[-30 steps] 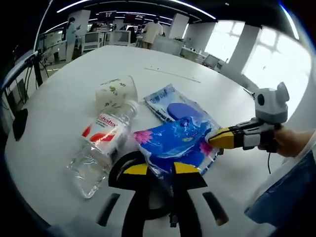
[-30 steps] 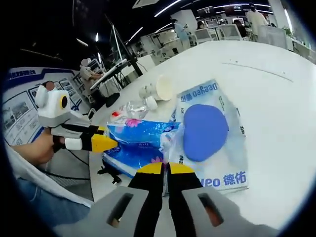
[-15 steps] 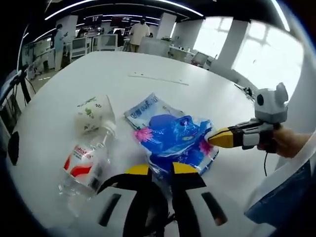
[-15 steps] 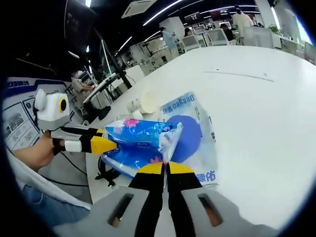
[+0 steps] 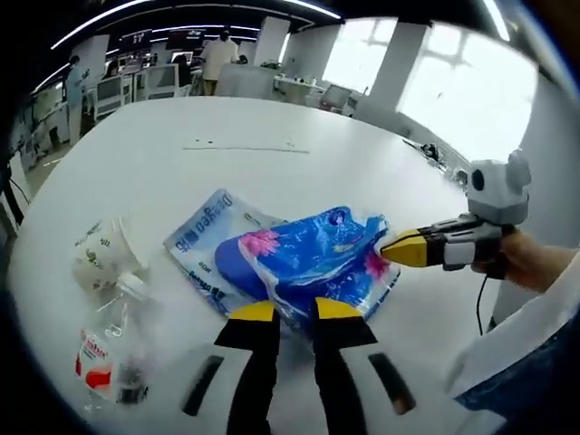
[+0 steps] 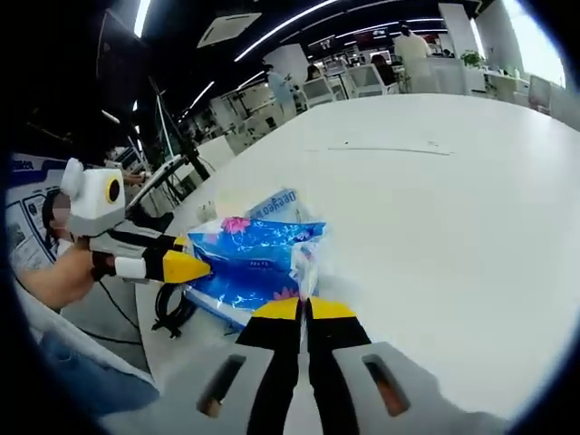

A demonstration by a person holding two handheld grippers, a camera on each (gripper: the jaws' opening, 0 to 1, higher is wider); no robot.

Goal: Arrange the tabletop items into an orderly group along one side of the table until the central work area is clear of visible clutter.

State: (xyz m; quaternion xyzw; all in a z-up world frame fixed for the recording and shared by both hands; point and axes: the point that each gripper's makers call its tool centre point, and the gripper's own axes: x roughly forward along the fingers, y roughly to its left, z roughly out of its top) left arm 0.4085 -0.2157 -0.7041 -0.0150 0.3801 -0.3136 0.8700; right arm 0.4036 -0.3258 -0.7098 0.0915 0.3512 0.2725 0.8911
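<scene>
A blue flowered tissue pack [image 5: 313, 258] hangs between both grippers just above the white table [image 5: 181, 172]. My left gripper [image 5: 295, 311] is shut on its near edge. My right gripper [image 5: 390, 249] comes in from the right, shut on the pack's corner. In the right gripper view, that gripper [image 6: 305, 308] pinches the pack [image 6: 249, 267] by its clear plastic edge, while the left gripper [image 6: 190, 267] grips the far end. Under the pack lies a flat white-and-blue wipes packet [image 5: 204, 245], partly covered.
A paper cup [image 5: 100, 263] lies on its side at the left, with a clear water bottle [image 5: 104, 349] with a red label nearer to me. A thin strip [image 5: 245, 148] lies farther up the table. A black cable loop [image 6: 168, 304] hangs off the table edge.
Both grippers have carried the tissue pack away from the bottle and cup; it now covers more of the wipes packet. Both views have swung with the hands.
</scene>
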